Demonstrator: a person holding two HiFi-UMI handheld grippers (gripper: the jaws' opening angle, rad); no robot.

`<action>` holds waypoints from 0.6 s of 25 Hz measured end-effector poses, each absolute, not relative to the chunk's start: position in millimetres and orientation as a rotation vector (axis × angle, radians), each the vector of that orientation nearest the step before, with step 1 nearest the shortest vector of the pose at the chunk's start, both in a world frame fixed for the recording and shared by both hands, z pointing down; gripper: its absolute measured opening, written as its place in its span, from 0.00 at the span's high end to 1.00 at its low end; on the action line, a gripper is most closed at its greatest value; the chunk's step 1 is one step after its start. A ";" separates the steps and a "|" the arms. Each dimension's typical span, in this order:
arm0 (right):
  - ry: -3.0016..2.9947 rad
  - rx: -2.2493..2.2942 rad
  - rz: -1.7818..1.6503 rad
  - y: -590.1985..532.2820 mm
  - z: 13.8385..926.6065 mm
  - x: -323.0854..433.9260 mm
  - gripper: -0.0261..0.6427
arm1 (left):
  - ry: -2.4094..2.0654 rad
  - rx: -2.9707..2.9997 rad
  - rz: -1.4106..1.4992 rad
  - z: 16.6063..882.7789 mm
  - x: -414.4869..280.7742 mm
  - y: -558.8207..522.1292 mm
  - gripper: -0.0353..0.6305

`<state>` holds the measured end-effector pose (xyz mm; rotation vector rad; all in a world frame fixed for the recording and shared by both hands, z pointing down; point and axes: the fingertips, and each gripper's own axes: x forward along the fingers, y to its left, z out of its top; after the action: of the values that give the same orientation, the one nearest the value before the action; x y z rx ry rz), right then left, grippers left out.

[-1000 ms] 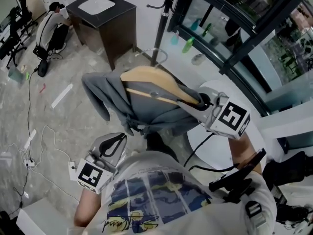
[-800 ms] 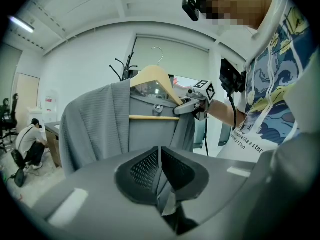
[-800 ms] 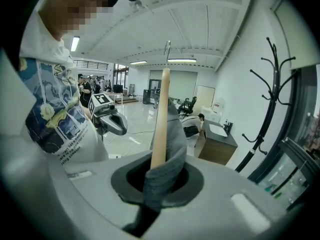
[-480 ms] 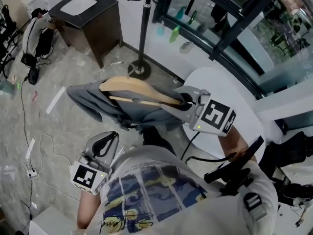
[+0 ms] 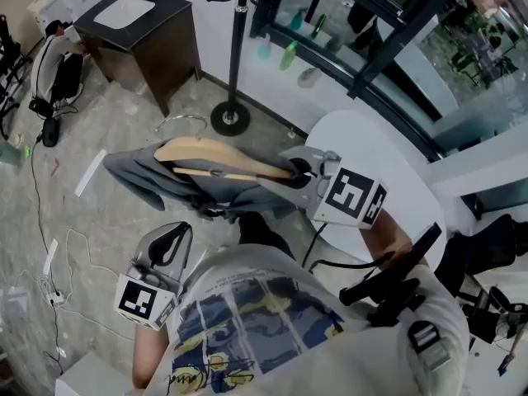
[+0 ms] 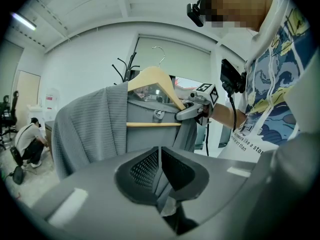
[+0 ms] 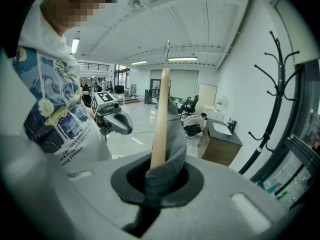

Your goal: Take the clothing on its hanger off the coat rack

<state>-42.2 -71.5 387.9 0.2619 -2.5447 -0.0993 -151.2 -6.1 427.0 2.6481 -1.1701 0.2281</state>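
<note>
A wooden hanger carries a grey garment and hangs in the air, off the black coat rack. My right gripper is shut on the hanger's right end, with grey cloth pinched in as well. In the right gripper view, the hanger arm and the cloth rise out of the shut jaws. My left gripper sits low, in front of the person's chest and below the garment, shut, with nothing seen in it. From the left gripper view the garment hangs just ahead of the jaws.
The rack's round base stands on the marble floor beyond the garment. A dark cabinet with a white sink and a crouching person are at the far left. A white round table is on the right, and cables trail across the floor.
The hanger with the garment has come away from the coat rack toward the person, and the rack's base now shows beyond it. The left gripper has stayed low.
</note>
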 end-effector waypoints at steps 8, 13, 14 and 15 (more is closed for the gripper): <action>-2.535 0.250 -0.092 -69.9 388.3 -47.6 0.95 | -1.168 2.643 0.224 425.3 -155.6 -7.4 0.91; -2.531 0.245 -0.090 -69.2 389.7 -48.2 0.95 | -1.167 2.642 0.215 424.7 -156.0 -8.3 0.91; -2.531 0.243 -0.088 -69.3 389.7 -48.6 0.95 | -1.166 2.642 0.213 424.4 -156.0 -8.5 0.91; -2.531 0.242 -0.086 -69.3 389.7 -49.0 0.95 | -1.165 2.643 0.213 424.3 -156.0 -8.7 0.91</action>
<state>-49.0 -69.3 389.7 0.2423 -2.5310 -0.0863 -156.0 -8.7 424.3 2.6428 -1.1652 0.2125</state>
